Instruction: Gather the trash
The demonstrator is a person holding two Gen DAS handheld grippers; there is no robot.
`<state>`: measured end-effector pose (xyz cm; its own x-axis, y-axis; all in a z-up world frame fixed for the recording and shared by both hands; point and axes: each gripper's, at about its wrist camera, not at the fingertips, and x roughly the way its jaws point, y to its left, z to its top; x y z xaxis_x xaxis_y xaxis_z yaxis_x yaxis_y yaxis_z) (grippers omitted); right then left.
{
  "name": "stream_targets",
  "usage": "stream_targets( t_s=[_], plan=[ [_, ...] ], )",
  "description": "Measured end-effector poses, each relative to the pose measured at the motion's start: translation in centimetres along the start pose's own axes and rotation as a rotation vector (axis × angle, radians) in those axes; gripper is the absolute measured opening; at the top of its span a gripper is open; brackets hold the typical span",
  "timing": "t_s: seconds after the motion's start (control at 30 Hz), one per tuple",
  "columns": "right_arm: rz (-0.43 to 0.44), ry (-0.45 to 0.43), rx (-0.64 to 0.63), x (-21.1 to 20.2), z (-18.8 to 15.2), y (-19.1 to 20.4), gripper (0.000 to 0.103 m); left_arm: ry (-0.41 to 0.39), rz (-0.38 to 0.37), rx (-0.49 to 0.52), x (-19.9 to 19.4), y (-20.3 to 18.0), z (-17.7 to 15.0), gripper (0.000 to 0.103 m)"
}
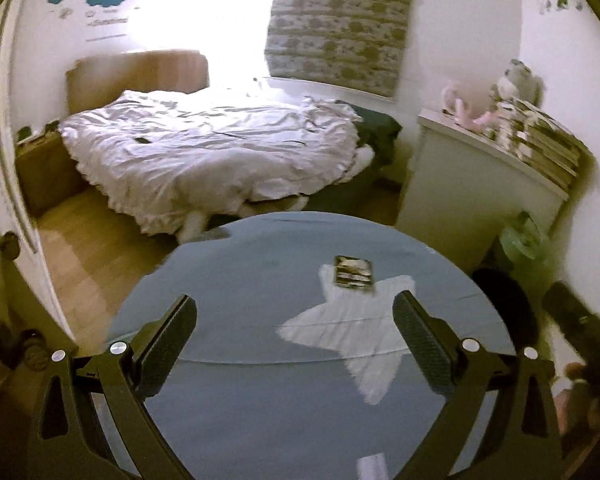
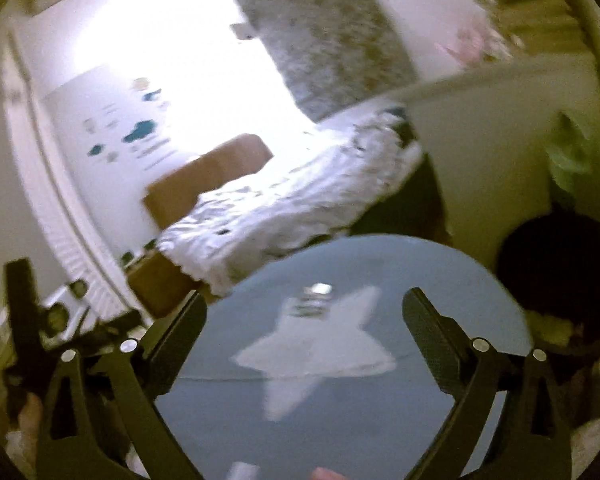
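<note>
Above the round rug (image 1: 260, 280), both hand-held grippers gape empty.

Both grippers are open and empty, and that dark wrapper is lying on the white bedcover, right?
Not quite. Both grippers, left and right, are open and empty, but the dark wrapper lies on the round blue rug, at a tip of its white star, not on the bedcover. The left wrist view shows it.

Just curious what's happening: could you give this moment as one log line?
left gripper: open, empty | right gripper: open, empty | small dark printed wrapper: lying on round blue star-patterned rug, untouched
</note>
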<state>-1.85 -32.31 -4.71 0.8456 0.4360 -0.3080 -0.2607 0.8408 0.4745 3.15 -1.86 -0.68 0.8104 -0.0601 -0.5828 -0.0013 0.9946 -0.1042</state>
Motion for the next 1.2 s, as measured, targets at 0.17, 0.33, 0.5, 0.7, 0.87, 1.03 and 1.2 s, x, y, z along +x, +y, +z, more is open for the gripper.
stream_targets(
  t_s=[0.17,0.33,0.5,0.7,0.87,1.03,1.2],
  plan=[
    [0.034,0.01,-0.065,0.7,0.1,5.4,0.098,-0.005,0.023,-0.026,-1.1,2.7,-0.6,0.098],
    [0.007,0.021,-0.128,1.1,-0.5,8.7,0.098,-0.001,0.045,-0.052,-1.9,4.5,-1.1,0.098],
    [-0.022,0.002,-0.178,0.5,-1.0,10.4,0.098,-0.006,0.055,-0.06,-2.7,4.8,-1.5,0.098],
    [-0.048,-0.043,-0.218,-1.1,-1.2,11.0,0.098,-0.012,0.059,-0.047,-3.6,4.1,-1.8,0.098],
    [-0.05,-0.069,-0.222,-3.0,-1.4,11.0,0.098,-0.027,0.06,-0.034,-5.0,3.8,-2.3,0.098],
    [-0.048,-0.095,-0.225,-4.8,-1.6,11.2,0.098,-0.046,0.06,-0.025,-6.4,3.5,-2.5,0.098],
    [-0.038,-0.115,-0.229,-6.4,-1.7,11.6,0.098,-0.068,0.059,-0.015,-7.9,3.1,-2.9,0.098]
  ],
)
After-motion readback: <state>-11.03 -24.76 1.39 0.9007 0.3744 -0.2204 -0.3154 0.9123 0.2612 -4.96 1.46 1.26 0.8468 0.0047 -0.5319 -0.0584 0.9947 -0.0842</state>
